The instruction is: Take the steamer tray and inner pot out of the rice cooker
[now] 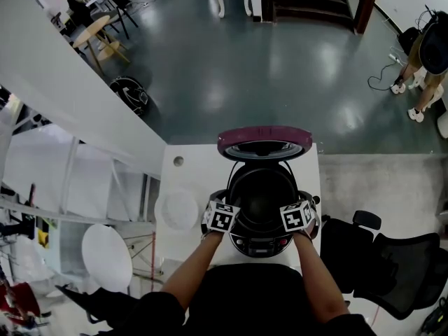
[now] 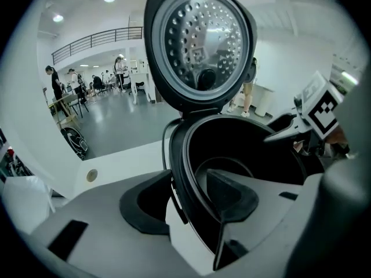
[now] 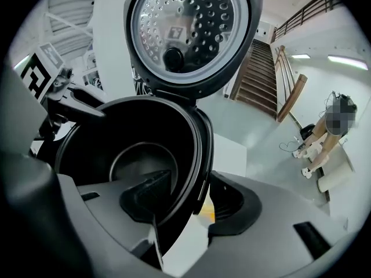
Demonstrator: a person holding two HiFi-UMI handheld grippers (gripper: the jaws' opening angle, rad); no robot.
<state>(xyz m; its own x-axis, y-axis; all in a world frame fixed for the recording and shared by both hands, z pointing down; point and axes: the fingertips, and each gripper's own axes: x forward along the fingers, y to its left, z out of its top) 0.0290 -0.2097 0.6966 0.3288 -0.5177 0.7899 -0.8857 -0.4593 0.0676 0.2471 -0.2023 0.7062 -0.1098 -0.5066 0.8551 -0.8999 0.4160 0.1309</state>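
Head view: rice cooker on white table, lid up. Inner pot sits inside, left tongs & right tongs at opp. sides of it. Left gripper view: jaws apart astride pot rim, one pad outside, one inside, not clamped. Right gripper view: same, jaws apart w/ rim betw. them. No tray seen in pot. Pot prob. stiff thin metal, light-ish, slick coating. Pinch the rim both sides, lift level.
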